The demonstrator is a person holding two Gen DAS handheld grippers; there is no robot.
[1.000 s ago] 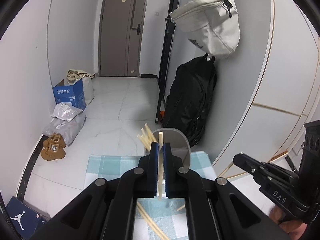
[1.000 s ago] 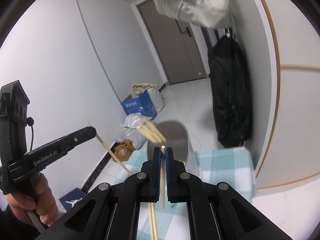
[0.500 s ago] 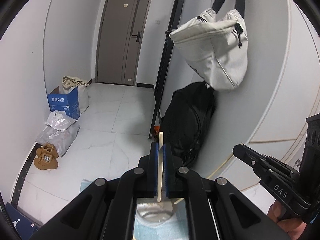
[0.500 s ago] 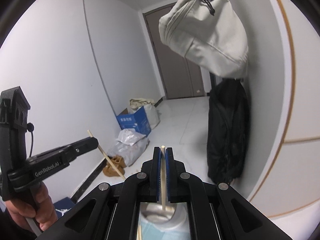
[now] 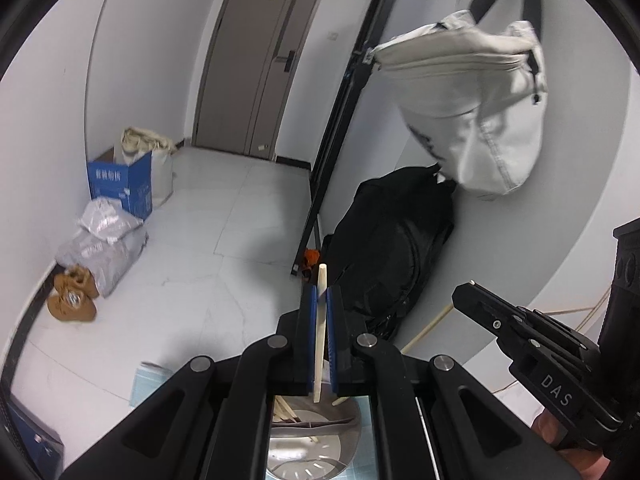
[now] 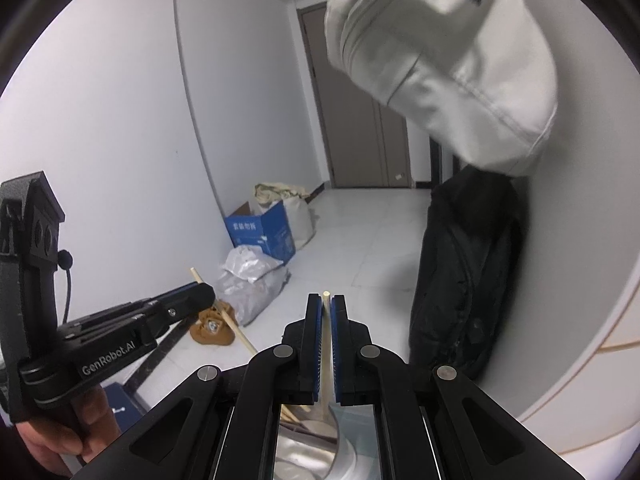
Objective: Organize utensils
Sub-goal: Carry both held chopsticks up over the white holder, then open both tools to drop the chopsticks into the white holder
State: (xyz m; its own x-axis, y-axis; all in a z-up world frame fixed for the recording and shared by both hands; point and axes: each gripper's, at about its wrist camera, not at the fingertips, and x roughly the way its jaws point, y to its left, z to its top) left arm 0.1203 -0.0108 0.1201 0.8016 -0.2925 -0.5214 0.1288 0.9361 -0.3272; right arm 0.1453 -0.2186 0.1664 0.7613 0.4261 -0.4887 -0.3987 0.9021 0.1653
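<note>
Two matte black handheld grippers: the left gripper (image 5: 319, 300), at the lower centre of its own camera's frame, has blue-lined fingers (image 5: 306, 332) and round silver screws on angular linkages. At the lower right, the right gripper (image 5: 464, 290) carries white "DAS" lettering. In the other view the left one reads "GenRobot.AI", with a thin black cable looping off its housing, gripped by a hand (image 6: 60, 432) at lower left.

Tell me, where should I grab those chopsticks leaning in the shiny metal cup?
Pinch the upper ends of the leaning chopsticks, coming down from above. They rest tilted against the side of the metal cup, so only their tops stand free; the lower parts are shut in by the cup's wall.
</note>
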